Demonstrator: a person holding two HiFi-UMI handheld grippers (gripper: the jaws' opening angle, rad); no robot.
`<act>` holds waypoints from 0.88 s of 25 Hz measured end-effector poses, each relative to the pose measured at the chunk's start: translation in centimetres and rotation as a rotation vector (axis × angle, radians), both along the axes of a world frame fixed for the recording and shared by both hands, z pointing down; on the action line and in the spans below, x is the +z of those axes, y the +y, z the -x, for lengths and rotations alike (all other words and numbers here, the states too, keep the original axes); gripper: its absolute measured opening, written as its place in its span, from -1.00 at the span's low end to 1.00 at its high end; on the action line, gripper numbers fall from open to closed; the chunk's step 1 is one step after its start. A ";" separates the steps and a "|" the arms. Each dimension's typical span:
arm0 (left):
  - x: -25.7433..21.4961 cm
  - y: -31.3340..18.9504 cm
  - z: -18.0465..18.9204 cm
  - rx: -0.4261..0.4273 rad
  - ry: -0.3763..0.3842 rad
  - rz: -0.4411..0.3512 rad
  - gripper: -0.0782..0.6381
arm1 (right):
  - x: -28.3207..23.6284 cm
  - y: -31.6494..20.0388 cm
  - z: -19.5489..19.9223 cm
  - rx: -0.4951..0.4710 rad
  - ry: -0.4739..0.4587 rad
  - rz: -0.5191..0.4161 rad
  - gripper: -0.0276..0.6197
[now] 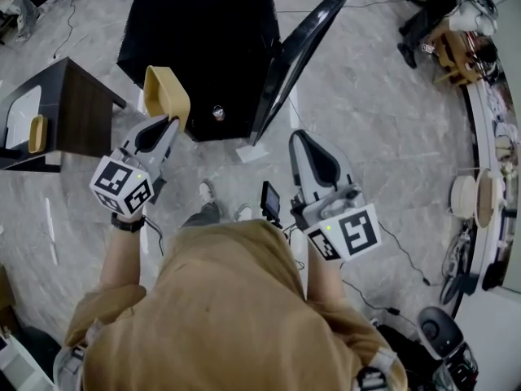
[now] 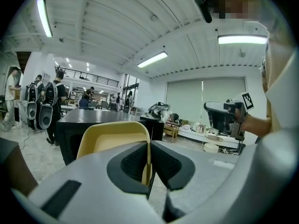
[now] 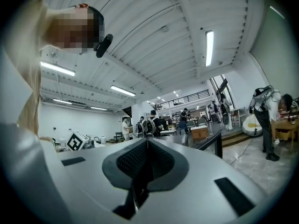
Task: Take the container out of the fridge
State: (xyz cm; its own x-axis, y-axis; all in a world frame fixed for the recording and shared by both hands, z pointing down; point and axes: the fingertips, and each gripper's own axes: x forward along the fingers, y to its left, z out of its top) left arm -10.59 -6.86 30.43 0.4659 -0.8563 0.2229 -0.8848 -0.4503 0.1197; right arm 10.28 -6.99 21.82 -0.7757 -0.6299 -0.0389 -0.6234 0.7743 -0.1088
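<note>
Head view has the black fridge with its door swung open. The yellow container is already outside it, held in the air in front of the fridge. The left gripper is clamped on the container's wall, and the right gripper is closed on nothing. Pretty much done; probably only setting it down somewhere is left.

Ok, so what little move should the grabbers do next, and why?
Probably carry the yellow container left toward the dark table and set it down. The left gripper is shut on the container's wall and holds it outside the black fridge, whose door stands open. The right gripper is shut and empty.
</note>
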 end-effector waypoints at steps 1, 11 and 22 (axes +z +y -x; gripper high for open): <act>-0.2 0.1 0.1 -0.004 0.001 -0.001 -0.73 | 0.0 -0.1 -0.1 0.001 0.000 0.001 -0.91; -1.4 2.0 2.3 -0.044 0.039 -0.035 -0.73 | 0.2 0.9 0.2 0.005 0.008 -0.001 -0.91; -4.5 4.4 5.4 -0.120 0.086 -0.119 -0.73 | -0.6 1.6 1.6 -0.014 0.017 -0.020 -0.91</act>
